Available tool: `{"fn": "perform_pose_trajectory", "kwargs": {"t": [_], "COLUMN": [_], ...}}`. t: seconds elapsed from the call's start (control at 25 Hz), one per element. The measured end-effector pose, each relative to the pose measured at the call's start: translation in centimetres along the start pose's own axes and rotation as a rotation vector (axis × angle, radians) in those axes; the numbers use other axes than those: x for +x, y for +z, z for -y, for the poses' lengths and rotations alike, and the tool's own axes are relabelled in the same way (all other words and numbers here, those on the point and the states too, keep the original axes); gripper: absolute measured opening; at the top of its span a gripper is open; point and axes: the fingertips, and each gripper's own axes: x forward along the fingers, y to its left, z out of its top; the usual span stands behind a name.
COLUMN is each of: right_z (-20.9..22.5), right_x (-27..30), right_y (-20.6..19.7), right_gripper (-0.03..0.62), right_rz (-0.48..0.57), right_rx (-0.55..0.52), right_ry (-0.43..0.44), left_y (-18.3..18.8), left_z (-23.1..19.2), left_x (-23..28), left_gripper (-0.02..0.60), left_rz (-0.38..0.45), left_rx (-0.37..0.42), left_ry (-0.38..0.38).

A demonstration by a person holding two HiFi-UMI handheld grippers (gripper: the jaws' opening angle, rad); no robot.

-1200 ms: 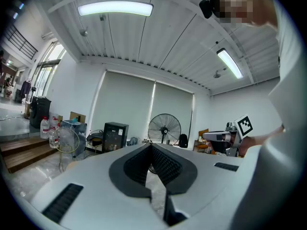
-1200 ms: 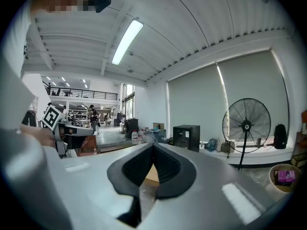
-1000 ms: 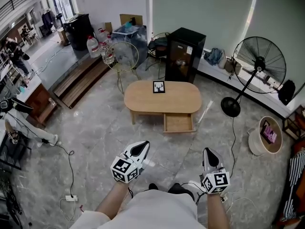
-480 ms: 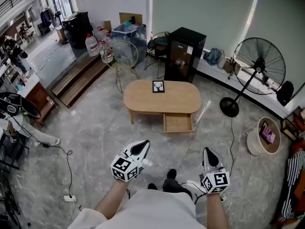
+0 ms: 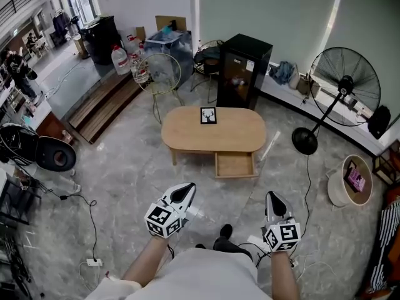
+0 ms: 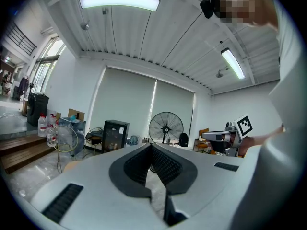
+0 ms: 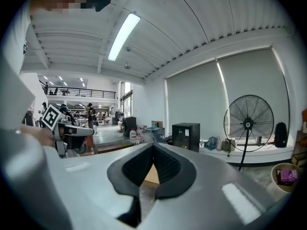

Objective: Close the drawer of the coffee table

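Note:
An oval wooden coffee table (image 5: 187, 132) stands mid-room in the head view. Its drawer (image 5: 235, 165) is pulled out toward me on the right side and looks empty. A small framed picture (image 5: 208, 115) sits on the tabletop. My left gripper (image 5: 184, 194) and right gripper (image 5: 275, 201) are held well short of the table, near my body, both shut and holding nothing. In the left gripper view the jaws (image 6: 151, 146) meet, with the right gripper (image 6: 225, 136) off to the side. In the right gripper view the shut jaws (image 7: 153, 147) point at the table (image 7: 150, 175).
A standing fan (image 5: 342, 87) with its round base (image 5: 304, 141) is right of the table. A black cabinet (image 5: 244, 71) stands behind it, a wire chair (image 5: 159, 75) at the left. Cables (image 5: 91, 220) run on the floor. A round basket (image 5: 349, 180) sits far right.
The whole scene has shifted slightly as I move toward the table; both grippers stay shut in the same place before me. A dark round object has come in at the left edge.

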Motion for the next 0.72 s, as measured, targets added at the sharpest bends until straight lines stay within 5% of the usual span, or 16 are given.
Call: {"fn": "perform_pose_trajectory", "kwargs": {"t": [0.72], "right_z": [10.8], "right_x": [9.2], "right_y": [-0.4], "right_gripper": [0.011], "right_rz": [-0.048], "right_rx": [0.025], "right_ry": [0.052], "left_y": [1.0], "left_z": [-1.7], "left_x": [13.6], "left_gripper": [0.008], "left_rz": [-0.047], "left_rx": [-0.013], "left_ry": [0.048]}}
